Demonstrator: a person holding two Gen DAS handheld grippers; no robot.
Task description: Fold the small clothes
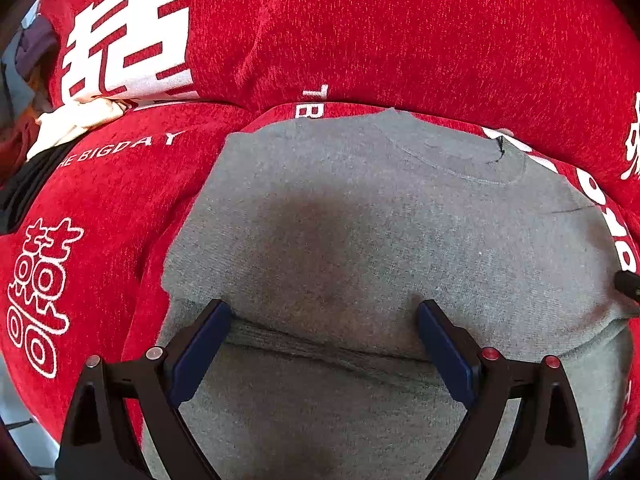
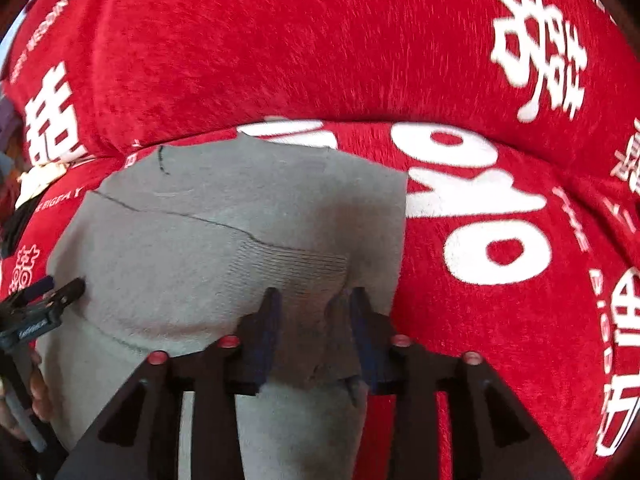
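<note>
Left claw (image 1: 324,320) tilted downward, jaws spread wide; right claw (image 2: 314,300) likewise tilted, jaws narrowed.

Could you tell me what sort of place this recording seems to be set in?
Probably a home, on a sofa or bed, though little of the room shows. A plush red cover printed with white wedding characters and "THE BIG DAY" fills both views, a grey garment lies on it, and more clothes are piled at its edge.

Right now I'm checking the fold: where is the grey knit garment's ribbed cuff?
In the right wrist view, the ribbed cuff lies centre, just ahead of the right gripper.
</note>
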